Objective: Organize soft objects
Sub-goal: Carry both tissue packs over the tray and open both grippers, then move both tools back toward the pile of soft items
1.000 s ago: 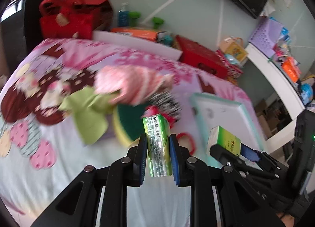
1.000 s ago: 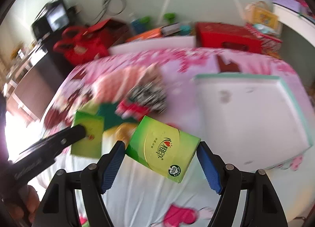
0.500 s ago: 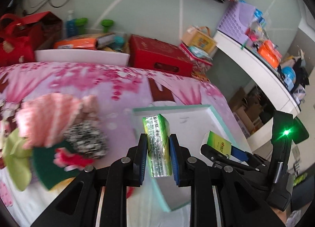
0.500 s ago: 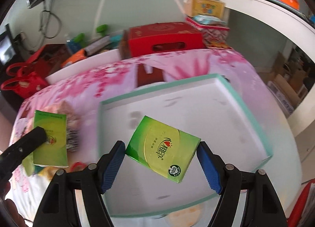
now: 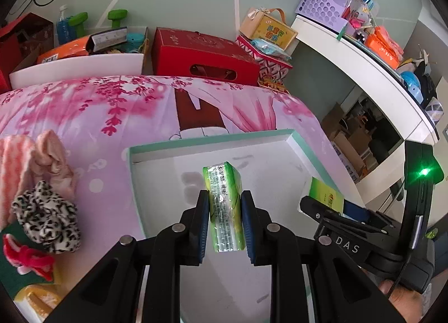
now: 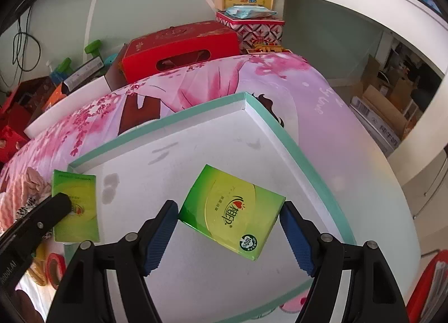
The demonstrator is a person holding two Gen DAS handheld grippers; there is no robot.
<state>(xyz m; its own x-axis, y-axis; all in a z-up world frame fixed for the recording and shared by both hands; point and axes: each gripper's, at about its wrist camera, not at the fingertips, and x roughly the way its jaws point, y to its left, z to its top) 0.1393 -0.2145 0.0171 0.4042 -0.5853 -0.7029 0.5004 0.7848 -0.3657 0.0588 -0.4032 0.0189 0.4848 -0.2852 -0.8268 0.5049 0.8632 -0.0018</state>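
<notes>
Your left claw (image 5: 225, 219) grips a tissue pack (image 5: 224, 208) edgewise. Your right claw (image 6: 229, 234) clamps another pack (image 6: 231, 211) flat. Both hang over the tray (image 6: 268, 121), scrunchies (image 5: 46, 218) at nine o'clock.

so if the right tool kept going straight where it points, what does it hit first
Most likely the white floor of the teal-rimmed tray, with the green tissue pack held in the right tool landing first; nothing else looks in the way.

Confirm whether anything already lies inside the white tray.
No. The white tray floor is bare; both tissue packs are in the hand-held grippers.
</notes>
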